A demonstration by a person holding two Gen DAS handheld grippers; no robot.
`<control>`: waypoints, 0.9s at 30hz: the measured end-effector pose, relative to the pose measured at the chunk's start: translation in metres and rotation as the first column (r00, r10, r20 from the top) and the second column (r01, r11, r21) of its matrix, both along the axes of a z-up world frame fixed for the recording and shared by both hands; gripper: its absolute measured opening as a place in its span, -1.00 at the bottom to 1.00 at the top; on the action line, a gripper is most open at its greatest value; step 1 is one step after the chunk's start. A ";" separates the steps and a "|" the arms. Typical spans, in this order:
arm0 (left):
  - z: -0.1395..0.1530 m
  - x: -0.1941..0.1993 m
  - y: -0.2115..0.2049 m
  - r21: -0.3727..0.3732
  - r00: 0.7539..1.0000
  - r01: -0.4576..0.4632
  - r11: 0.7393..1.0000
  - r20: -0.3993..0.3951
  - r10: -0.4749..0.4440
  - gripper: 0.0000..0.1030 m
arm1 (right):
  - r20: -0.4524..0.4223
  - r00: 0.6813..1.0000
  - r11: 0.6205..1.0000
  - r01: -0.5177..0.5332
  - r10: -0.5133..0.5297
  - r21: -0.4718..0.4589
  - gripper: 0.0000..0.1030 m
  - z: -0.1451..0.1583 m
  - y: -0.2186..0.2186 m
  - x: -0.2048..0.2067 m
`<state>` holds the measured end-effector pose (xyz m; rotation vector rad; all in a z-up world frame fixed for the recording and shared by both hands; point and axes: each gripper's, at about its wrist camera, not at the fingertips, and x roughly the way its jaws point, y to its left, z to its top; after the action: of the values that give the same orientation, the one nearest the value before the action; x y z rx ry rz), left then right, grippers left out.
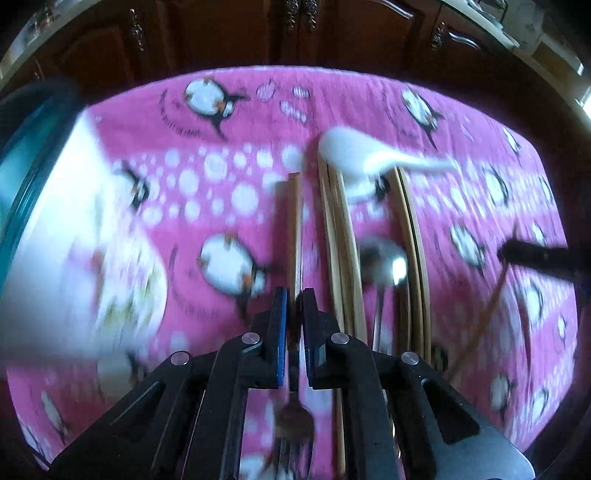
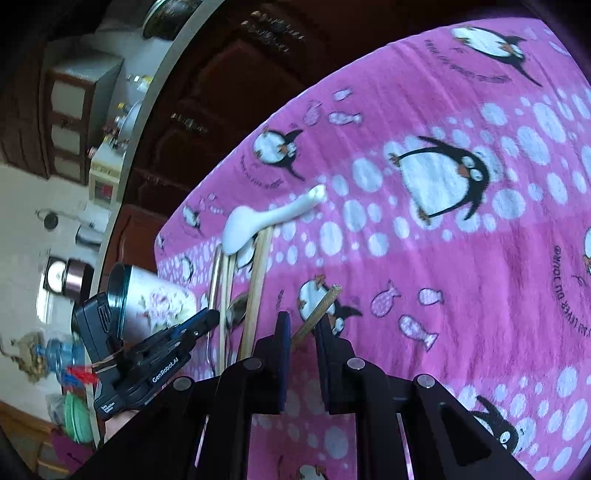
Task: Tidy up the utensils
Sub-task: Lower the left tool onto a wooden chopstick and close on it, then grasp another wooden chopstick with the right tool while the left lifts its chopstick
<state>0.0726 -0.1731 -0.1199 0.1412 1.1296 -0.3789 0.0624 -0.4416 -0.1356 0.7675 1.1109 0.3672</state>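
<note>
In the left wrist view my left gripper (image 1: pixel 294 299) is shut on a fork (image 1: pixel 294 421); its wooden handle (image 1: pixel 293 236) sticks out forward and its tines hang below the jaws. Wooden chopsticks (image 1: pixel 341 243) lie on the pink penguin cloth (image 1: pixel 221 155), with a metal spoon (image 1: pixel 384 264) between them and a white ceramic spoon (image 1: pixel 351 151) across their far ends. In the right wrist view my right gripper (image 2: pixel 301 321) is shut on a single chopstick (image 2: pixel 321 308), held above the cloth. The left gripper (image 2: pixel 201 321) shows there too.
A white floral cup with a teal rim (image 1: pixel 55 221) stands at the left of the cloth, blurred; it also shows in the right wrist view (image 2: pixel 155 299). Dark wooden cabinets (image 1: pixel 295 33) stand behind the table. The cloth's right part (image 2: pixel 480 258) holds no utensils.
</note>
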 end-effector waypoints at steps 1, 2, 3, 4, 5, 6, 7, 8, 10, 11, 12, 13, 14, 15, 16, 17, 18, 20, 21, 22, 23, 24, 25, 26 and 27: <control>0.001 -0.009 0.007 -0.004 1.000 0.001 1.000 -0.010 -0.001 -0.87 | 0.004 0.999 0.999 -0.034 0.034 -0.001 -0.76 0.003 0.004 0.001; 0.000 -0.016 0.012 -0.007 1.000 0.000 1.000 -0.021 -0.001 -0.87 | 0.004 0.997 0.997 -0.074 0.074 -0.003 -0.76 0.004 0.010 0.004; 0.000 -0.025 0.018 -0.011 0.999 -0.002 1.000 -0.033 0.001 -0.87 | -0.002 0.995 0.995 -0.102 0.102 -0.013 -0.76 0.004 0.014 0.005; -0.001 -0.031 0.022 -0.011 0.999 0.000 1.000 -0.039 0.000 -0.87 | -0.015 0.992 0.991 -0.128 0.128 -0.031 -0.76 0.003 0.019 0.008; -0.002 -0.037 0.024 -0.010 0.999 0.003 1.000 -0.043 -0.004 -0.87 | -0.036 0.988 0.987 -0.154 0.152 -0.054 -0.76 0.000 0.026 0.012; -0.003 -0.043 0.026 -0.010 0.999 0.006 1.000 -0.046 -0.006 -0.87 | -0.051 0.986 0.985 -0.162 0.159 -0.067 -0.75 -0.004 0.028 0.013; -0.003 -0.048 0.027 -0.011 0.999 0.004 1.000 -0.048 -0.004 -0.87 | -0.068 0.985 0.984 -0.162 0.158 -0.075 -0.75 -0.009 0.031 0.015; -0.002 -0.050 0.026 -0.014 0.999 0.001 1.000 -0.047 -0.002 -0.87 | -0.084 0.986 0.985 -0.152 0.146 -0.077 -0.75 -0.013 0.033 0.018; -0.002 -0.046 0.025 -0.014 0.999 -0.003 1.000 -0.038 0.002 -0.83 | -0.113 0.988 0.990 -0.114 0.104 -0.088 -0.75 -0.021 0.036 0.021; -0.001 -0.044 0.025 -0.009 1.000 -0.005 1.000 -0.031 0.005 -0.76 | -0.121 0.989 0.990 -0.099 0.087 -0.100 -0.75 -0.023 0.038 0.022; 0.000 -0.039 0.023 -0.004 1.000 -0.009 1.000 -0.015 0.009 -0.69 | -0.121 0.990 0.991 -0.083 0.070 -0.105 -0.75 -0.023 0.038 0.022; 0.003 -0.032 0.022 0.002 1.000 -0.011 1.000 -0.004 0.011 -0.65 | -0.124 0.991 0.991 -0.073 0.059 -0.114 -0.74 -0.022 0.040 0.022; 0.002 -0.027 0.019 0.012 1.000 -0.012 1.000 0.003 0.012 -0.56 | -0.128 0.991 0.990 -0.065 0.049 -0.125 -0.73 -0.022 0.041 0.022; 0.003 -0.021 0.019 0.021 1.000 -0.012 1.000 0.009 0.011 -0.51 | -0.131 0.991 0.989 -0.054 0.035 -0.138 -0.73 -0.021 0.041 0.021; 0.002 -0.016 0.017 0.029 1.000 -0.008 1.000 0.014 0.008 -0.49 | -0.134 0.991 0.989 -0.044 0.024 -0.144 -0.73 -0.021 0.042 0.020; 0.001 -0.012 0.014 0.037 1.000 -0.006 0.999 0.017 0.006 -0.48 | -0.134 0.991 0.988 -0.035 0.015 -0.151 -0.73 -0.021 0.044 0.019; -0.002 -0.009 0.011 0.048 1.000 -0.003 0.999 0.016 0.003 -0.48 | -0.127 0.992 0.987 -0.024 0.004 -0.157 -0.73 -0.021 0.045 0.018; -0.003 -0.004 0.008 0.051 1.000 0.004 0.999 0.022 -0.006 -0.50 | -0.103 0.995 0.985 -0.010 -0.008 -0.171 -0.74 -0.017 0.047 0.016; -0.002 -0.003 0.008 0.047 1.000 0.013 0.999 0.021 -0.014 -0.70 | -0.092 0.996 0.984 -0.008 -0.008 -0.176 -0.77 -0.015 0.049 0.016; -0.001 -0.001 0.011 0.029 1.000 0.021 0.999 0.010 -0.022 -0.84 | -0.077 0.997 0.985 -0.008 -0.006 -0.173 -0.89 -0.012 0.051 0.014; 0.001 0.000 0.013 0.009 1.000 0.020 1.000 -0.002 -0.020 -0.84 | -0.059 0.998 0.986 -0.008 -0.002 -0.167 -0.97 -0.006 0.051 0.012; 0.005 0.001 0.018 -0.022 1.000 0.018 1.000 -0.013 -0.018 -0.84 | -0.033 0.999 0.985 -0.008 0.003 -0.172 -0.98 0.004 0.053 0.009; 0.012 0.000 0.028 -0.057 1.000 0.017 0.998 -0.016 -0.018 -0.84 | -0.006 1.000 0.984 -0.009 0.008 -0.176 -0.99 0.013 0.054 0.007; 0.019 -0.003 0.034 -0.081 1.000 0.016 0.997 -0.010 -0.017 -0.84 | 0.024 1.000 0.984 -0.011 0.016 -0.175 -1.00 0.024 0.055 0.004; 0.027 -0.007 0.041 -0.105 1.000 0.013 0.994 -0.001 -0.013 -0.84 | 0.057 0.998 0.984 -0.012 0.023 -0.177 -1.00 0.036 0.057 0.001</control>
<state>0.0655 -0.1323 -0.0934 0.0560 1.1084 -0.4494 0.0637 -0.3846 -0.0993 0.5875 1.0796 0.3000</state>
